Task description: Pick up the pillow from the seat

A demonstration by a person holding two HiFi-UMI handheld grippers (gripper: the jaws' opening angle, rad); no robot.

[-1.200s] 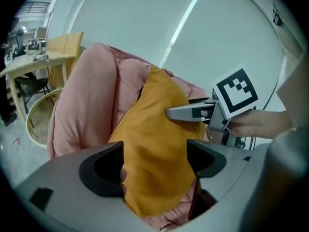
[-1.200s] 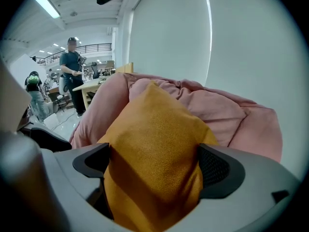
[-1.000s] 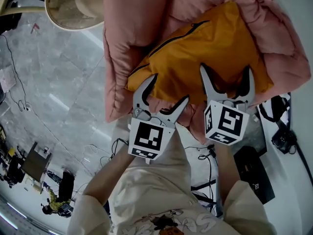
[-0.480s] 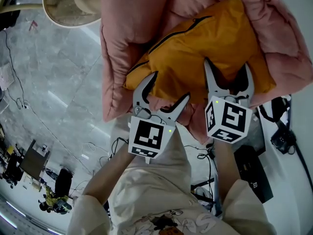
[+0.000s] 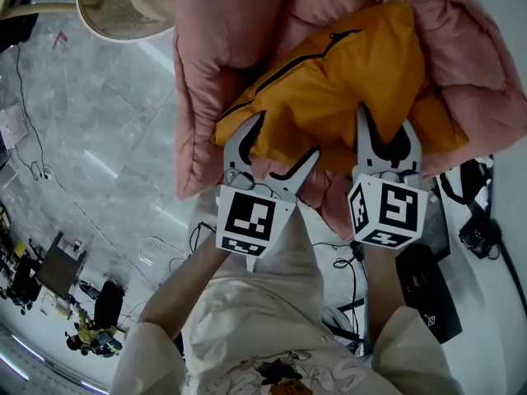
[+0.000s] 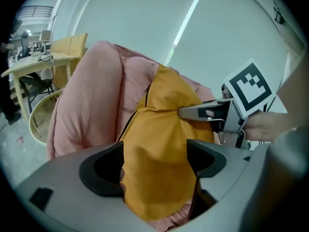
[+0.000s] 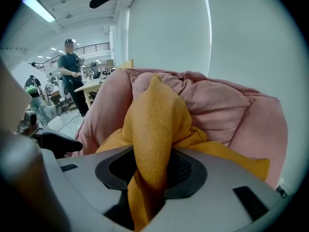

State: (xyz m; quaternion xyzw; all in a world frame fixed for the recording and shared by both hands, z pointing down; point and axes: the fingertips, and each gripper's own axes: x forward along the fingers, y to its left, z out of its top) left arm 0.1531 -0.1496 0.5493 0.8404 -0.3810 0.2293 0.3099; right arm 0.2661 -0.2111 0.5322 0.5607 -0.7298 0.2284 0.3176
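Since a second ago the right gripper (image 5: 387,122) has drawn its jaws in from a wide spread, and they now pinch one upright fold of the orange pillow (image 5: 346,72) tight between the two pads, while the left gripper (image 5: 286,137) has kept its place and its spread. That left pair of jaws stands wide, and the pillow's near corner fills the gap and touches both pads (the cloth bulges out ahead of them). Counted over, one pillow is in view, with one dark zip (image 5: 288,64) running along its edge beyond the left jaws, and it lies in the hollow of one pink padded seat (image 5: 222,48), whose quilted walls rise behind and to either side of both pairs of jaws. Two grippers are in play, each bearing one marker cube (image 5: 249,220) (image 5: 387,211); the only print is their black-and-white square pattern, which spells no word. Well off to the left of the left jaws one round woven basket (image 5: 123,6) stands on the grey floor (image 5: 99,122).
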